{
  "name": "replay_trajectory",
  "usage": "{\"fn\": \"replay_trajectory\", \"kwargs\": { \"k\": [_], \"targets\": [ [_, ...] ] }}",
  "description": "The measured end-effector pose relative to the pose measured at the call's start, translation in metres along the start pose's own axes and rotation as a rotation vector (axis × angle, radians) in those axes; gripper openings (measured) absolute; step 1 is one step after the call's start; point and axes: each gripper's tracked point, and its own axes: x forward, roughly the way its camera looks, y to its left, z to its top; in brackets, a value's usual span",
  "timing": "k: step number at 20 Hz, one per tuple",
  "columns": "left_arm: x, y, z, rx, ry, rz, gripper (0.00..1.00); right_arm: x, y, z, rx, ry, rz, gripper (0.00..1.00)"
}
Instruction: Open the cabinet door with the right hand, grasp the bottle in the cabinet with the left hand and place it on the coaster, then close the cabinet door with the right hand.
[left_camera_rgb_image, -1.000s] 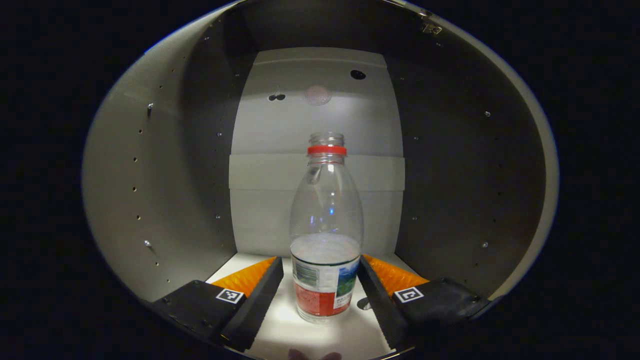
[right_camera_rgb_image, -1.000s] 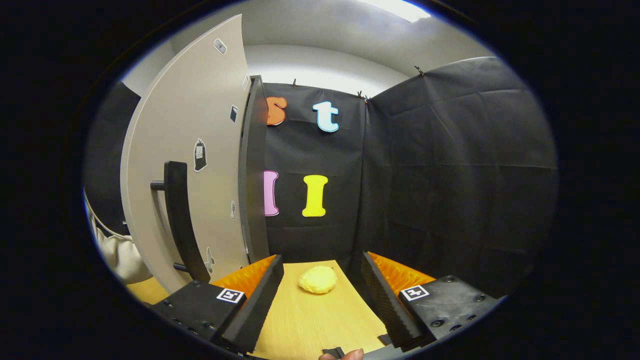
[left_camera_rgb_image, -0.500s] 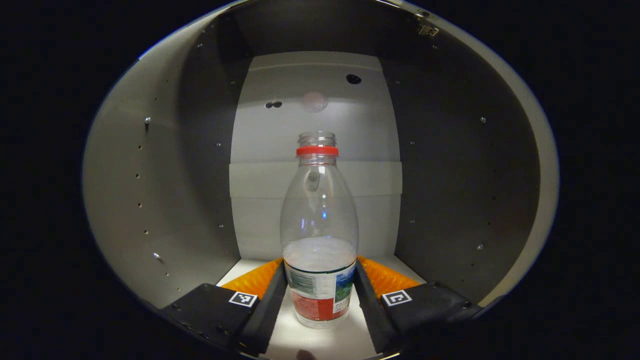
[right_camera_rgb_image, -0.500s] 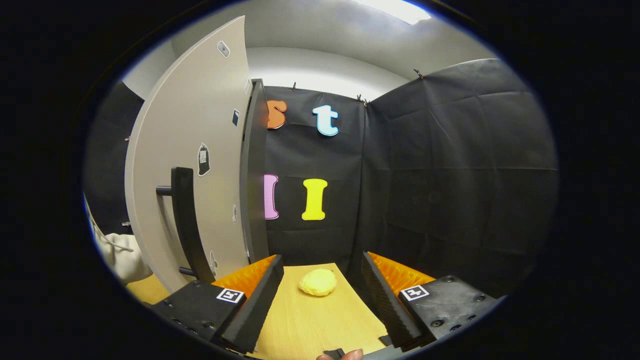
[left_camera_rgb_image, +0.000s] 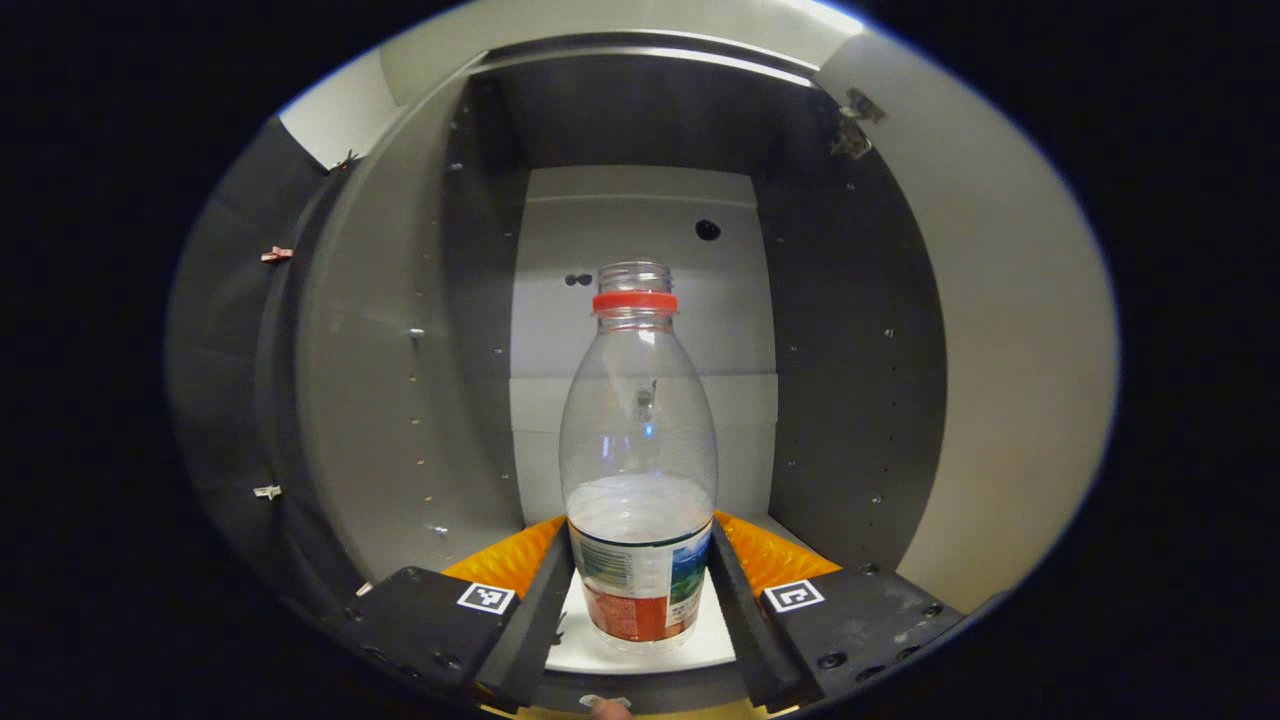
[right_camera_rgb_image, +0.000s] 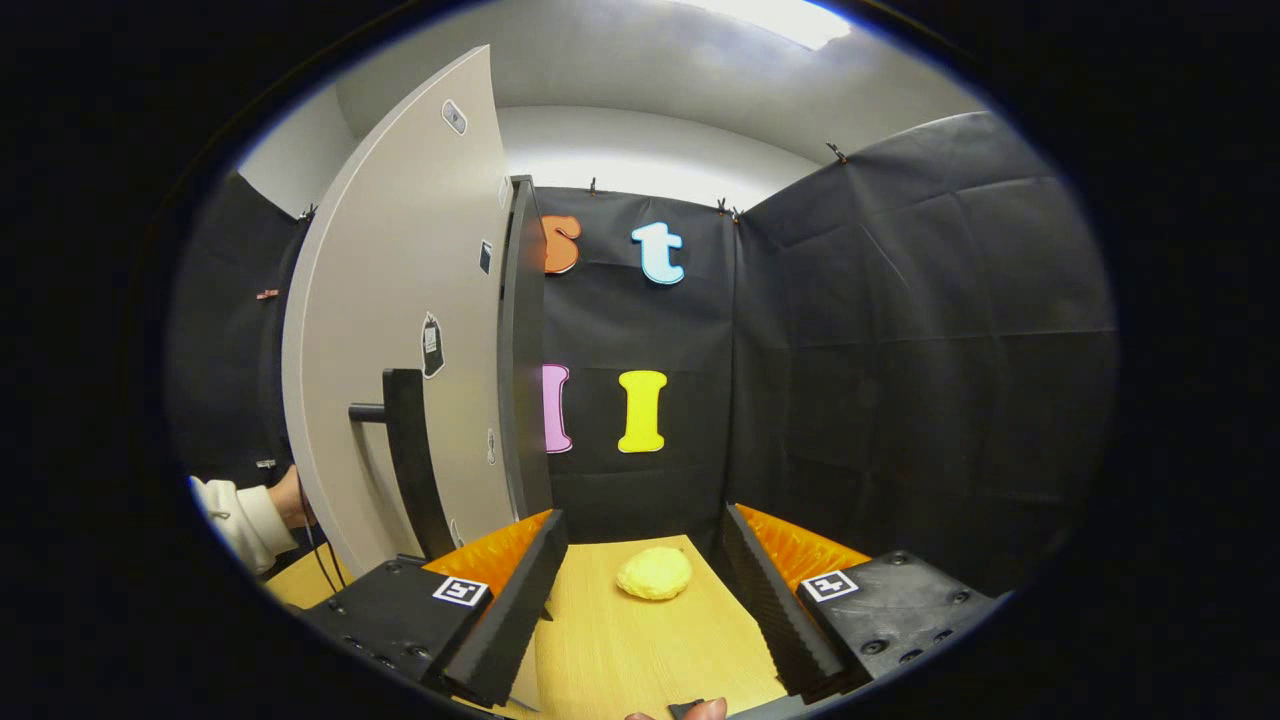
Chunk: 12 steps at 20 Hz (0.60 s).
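A clear plastic bottle (left_camera_rgb_image: 640, 450) with a red neck ring, no cap and some water stands upright between my left gripper's fingers. My left gripper (left_camera_rgb_image: 640, 590) is shut on its labelled lower part, at the front edge of the cabinet's white floor (left_camera_rgb_image: 690, 645). The grey cabinet (left_camera_rgb_image: 380, 400) is open, and its door (left_camera_rgb_image: 1000, 350) stands swung out on the right. In the right gripper view the same door (right_camera_rgb_image: 400, 300) stands ajar at the left, with its dark bar handle (right_camera_rgb_image: 408, 460). My right gripper (right_camera_rgb_image: 645, 590) is open over the wooden table, holding nothing, just right of the door.
A yellow rounded lump (right_camera_rgb_image: 654, 574) lies on the wooden table (right_camera_rgb_image: 620, 660) ahead of my right gripper. A hand in a pale sleeve (right_camera_rgb_image: 250, 505) shows left of the door. Black cloth walls close the booth behind and to the right.
My left gripper closed on the bottle and drew back with it from deep in the cabinet to its front edge. My right gripper stayed open and shifted slightly.
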Motion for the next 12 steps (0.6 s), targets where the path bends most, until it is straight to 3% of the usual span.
{"fn": "replay_trajectory", "kwargs": {
  "k": [8, 12],
  "targets": [
    [-0.106, 0.062, -0.009, 0.011, -0.041, 0.072, 0.76, -0.003, 0.006, 0.011, -0.001, -0.034, 0.0, 0.97],
    [-0.149, 0.081, -0.033, 0.004, -0.039, 0.062, 0.76, -0.001, 0.007, 0.012, -0.007, -0.037, -0.007, 0.97]
  ]
}}
